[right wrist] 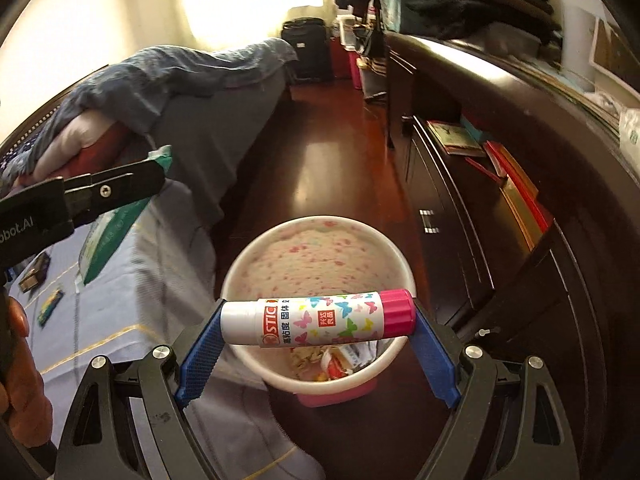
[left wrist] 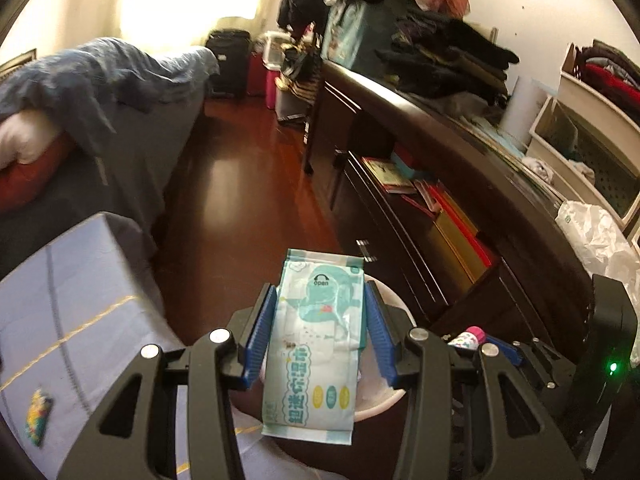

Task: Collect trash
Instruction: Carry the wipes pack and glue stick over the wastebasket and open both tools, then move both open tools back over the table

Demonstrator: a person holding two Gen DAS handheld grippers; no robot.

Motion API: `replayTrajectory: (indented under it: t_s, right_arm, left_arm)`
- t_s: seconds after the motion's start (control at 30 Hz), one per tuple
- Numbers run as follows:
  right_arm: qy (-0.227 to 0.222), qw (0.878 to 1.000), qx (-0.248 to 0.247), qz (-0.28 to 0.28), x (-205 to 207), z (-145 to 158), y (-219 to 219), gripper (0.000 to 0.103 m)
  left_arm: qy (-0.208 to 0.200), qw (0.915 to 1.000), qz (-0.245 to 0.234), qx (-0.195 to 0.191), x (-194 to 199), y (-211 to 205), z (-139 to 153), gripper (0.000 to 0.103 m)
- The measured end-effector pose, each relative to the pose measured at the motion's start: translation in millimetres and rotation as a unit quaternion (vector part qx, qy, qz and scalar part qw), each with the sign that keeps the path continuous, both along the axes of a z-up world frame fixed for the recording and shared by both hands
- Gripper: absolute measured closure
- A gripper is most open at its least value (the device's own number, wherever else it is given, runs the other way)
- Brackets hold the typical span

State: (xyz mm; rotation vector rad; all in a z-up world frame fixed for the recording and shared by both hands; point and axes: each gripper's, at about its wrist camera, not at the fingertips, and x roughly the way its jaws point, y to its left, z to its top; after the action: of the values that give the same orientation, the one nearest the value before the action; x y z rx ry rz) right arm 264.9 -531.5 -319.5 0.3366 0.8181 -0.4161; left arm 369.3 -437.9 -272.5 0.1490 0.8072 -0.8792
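Over a bedroom floor, between a bed and a dark dresser, you hold both claws above a small waste bin. At far left, a pale blue checked cover lies spread beneath your tools, with a small colourful wrapper lying on it. Your left claw is clenched on a pack of wet wipes, its blue pads pressing the pack's two long edges; the pack stands lengthwise between them, the "open" tab at the far end, hanging over the bin's white rim. In the right wrist view the same claw enters from the left edge with the green-and-white pack pinched in it, well left of the bin. Your right claw grips a glue stick end to end, white base against the left pad and pink cap against the right, the tube lying crosswise directly above the bin's mouth. Inside the bin, scraps of paper and wrappers lie on the near side. To the right, the dresser's open shelf holds books and red folders.
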Motion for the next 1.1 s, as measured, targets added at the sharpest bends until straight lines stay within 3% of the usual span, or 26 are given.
replayTrajectory:
  t_s: [0.3, 0.4, 0.57, 0.73, 0.87, 1.1]
  right_arm:
    - [0.023, 0.999, -0.006, -0.025, 19.0, -33.4, -26.7, 0.017]
    - [0.031, 0.999, -0.010, -0.030, 24.0, -42.5, -33.3, 0.017]
    - [0.044, 0.998, -0.025, -0.033, 33.4, -53.8, -37.2, 0.016]
    - [0.052, 0.998, -0.031, -0.033, 41.2, -59.3, -37.6, 0.016]
    - [0.056, 0.997, -0.043, -0.034, 45.0, -60.6, -34.7, 0.008]
    - [0.066, 0.995, -0.062, -0.036, 46.7, -54.5, -23.8, 0.004]
  left_arm:
    - [0.022, 0.9994, -0.018, 0.021, 14.0, -46.6, -37.0, 0.056]
    - [0.030, 0.9992, -0.016, 0.020, 21.3, -50.8, -44.3, 0.046]
    - [0.046, 0.9988, -0.011, 0.016, 31.6, -51.3, -51.8, 0.039]
    - [0.041, 0.9991, -0.004, 0.011, 35.3, -43.6, -49.6, 0.033]
    - [0.032, 0.9994, 0.002, 0.007, 36.4, -35.0, -43.2, 0.030]
    - [0.014, 0.9998, 0.013, 0.001, 35.5, -14.1, -27.2, 0.029]
